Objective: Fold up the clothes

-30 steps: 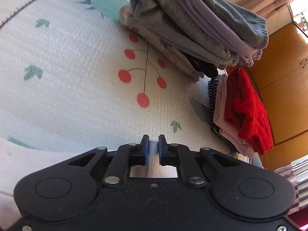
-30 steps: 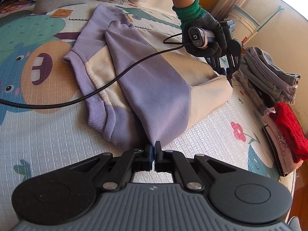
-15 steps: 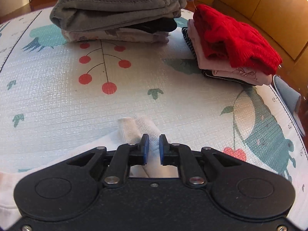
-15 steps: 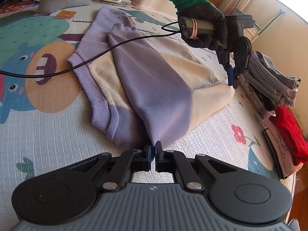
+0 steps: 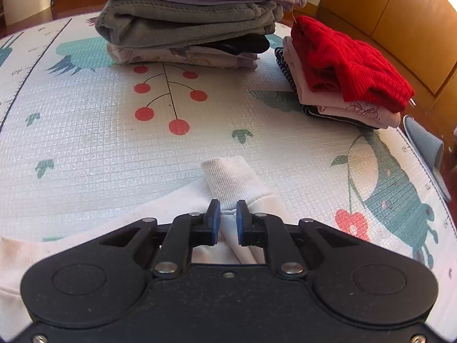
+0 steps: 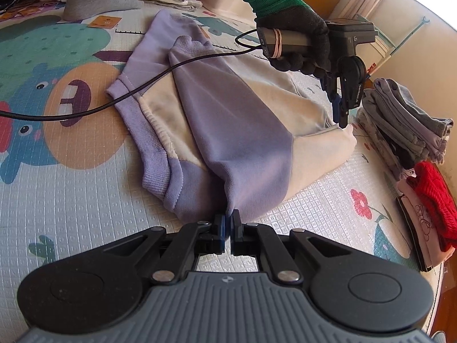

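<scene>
The right gripper (image 6: pixel 227 230) is pinched tight on the near lilac edge of the sweatshirt (image 6: pixel 228 131), which lies partly folded on the play mat (image 6: pixel 71 200), lilac sleeve laid over the cream body. At the garment's far cream corner the left gripper (image 6: pixel 340 114), held in a gloved hand (image 6: pixel 297 40), points down with its tips just at the cloth. In the left wrist view its fingers (image 5: pixel 213 218) stand slightly parted, straddling the white ribbed cuff (image 5: pixel 228 178) without clamping it. A black cable (image 6: pixel 114 103) trails across the sweatshirt. Beyond, on the mat's far side, sit a grey stack (image 5: pixel 185 20) and, beside it, a stack topped with a red knit (image 5: pixel 351 65).
</scene>
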